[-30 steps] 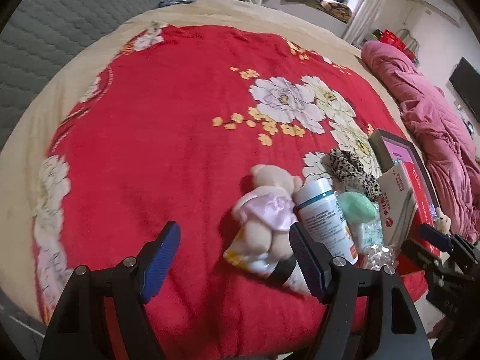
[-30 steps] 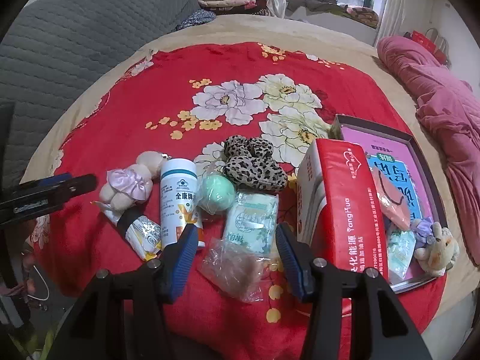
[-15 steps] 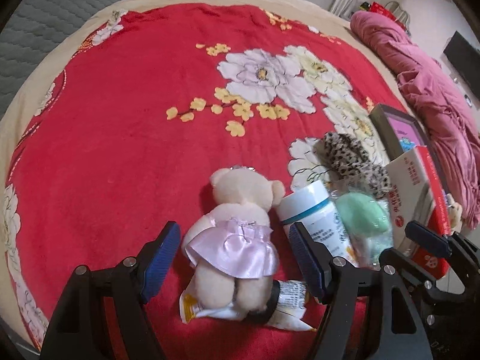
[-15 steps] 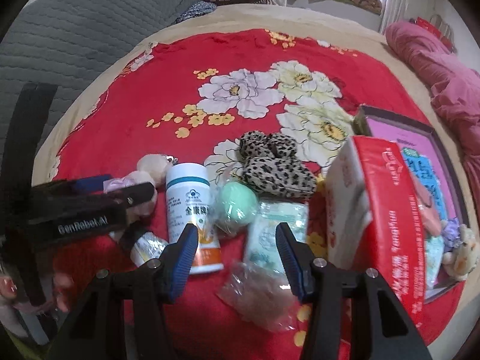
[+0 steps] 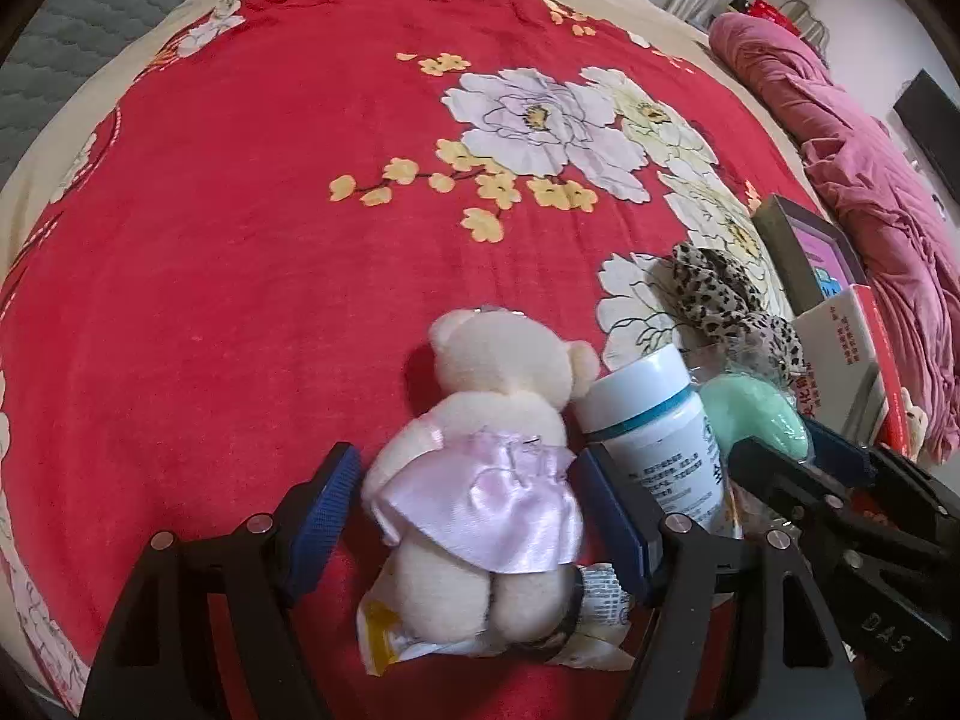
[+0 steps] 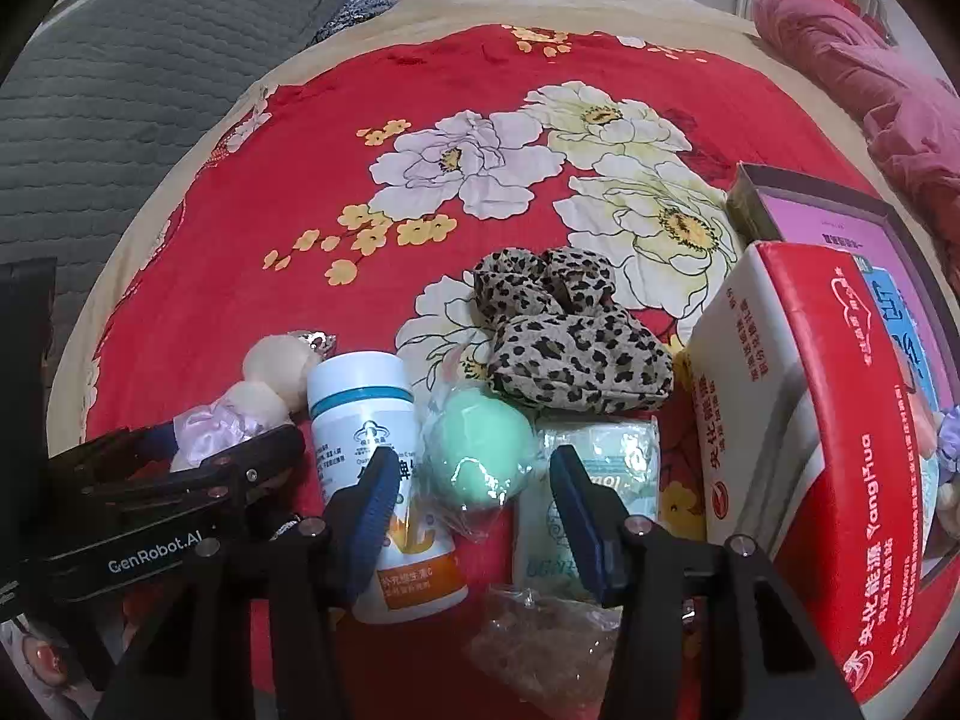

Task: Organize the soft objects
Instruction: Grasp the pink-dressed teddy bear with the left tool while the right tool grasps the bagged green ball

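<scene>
A cream teddy bear in a pink satin dress (image 5: 480,468) lies face down on the red floral blanket (image 5: 240,240). My left gripper (image 5: 465,507) is open, its blue pads on either side of the bear's dress, apart from it. The bear shows partly in the right wrist view (image 6: 264,384), behind the left gripper. My right gripper (image 6: 471,495) is open over a mint green ball in plastic wrap (image 6: 480,456). A leopard-print cloth (image 6: 564,342) lies just beyond the ball.
A white pill bottle (image 6: 372,438) lies between bear and ball. A tissue pack (image 6: 600,480), a clear bag (image 6: 540,636), a red and white carton (image 6: 828,450) and a framed tray (image 6: 840,228) lie to the right. A snack packet (image 5: 588,630) sits under the bear.
My left gripper has moved forward and down until its pads flank the bear. My right gripper has moved closer over the green ball. Both stay open.
</scene>
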A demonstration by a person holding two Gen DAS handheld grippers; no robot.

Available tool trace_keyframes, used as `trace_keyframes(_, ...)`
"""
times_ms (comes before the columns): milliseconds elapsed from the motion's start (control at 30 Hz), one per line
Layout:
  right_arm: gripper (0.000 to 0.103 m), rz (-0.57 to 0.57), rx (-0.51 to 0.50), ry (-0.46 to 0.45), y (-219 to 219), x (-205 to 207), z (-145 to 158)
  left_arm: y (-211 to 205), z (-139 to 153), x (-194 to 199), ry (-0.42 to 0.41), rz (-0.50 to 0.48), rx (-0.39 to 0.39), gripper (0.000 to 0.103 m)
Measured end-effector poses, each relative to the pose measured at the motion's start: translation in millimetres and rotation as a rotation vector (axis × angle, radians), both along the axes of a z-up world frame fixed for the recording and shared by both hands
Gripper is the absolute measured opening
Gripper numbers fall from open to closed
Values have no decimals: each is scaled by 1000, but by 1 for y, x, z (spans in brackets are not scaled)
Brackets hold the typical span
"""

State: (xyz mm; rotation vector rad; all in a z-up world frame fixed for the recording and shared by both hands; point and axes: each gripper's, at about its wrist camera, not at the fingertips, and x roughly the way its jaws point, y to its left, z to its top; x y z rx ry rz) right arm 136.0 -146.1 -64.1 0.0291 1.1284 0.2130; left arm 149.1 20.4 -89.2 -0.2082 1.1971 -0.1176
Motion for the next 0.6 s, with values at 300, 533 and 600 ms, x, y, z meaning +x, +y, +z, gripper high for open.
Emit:
trace_keyframes(300,36,8,12,-9,-4,-2,3,-5,-2,5,9,-3,9,76)
trace_keyframes(533,36,21,43,-38,-13,-11,23,-8,-3,5,14,-31,26,61)
trace_keyframes(600,36,23,47,-44,-14,-13,27,-7,-2,5,15,-29,15,59)
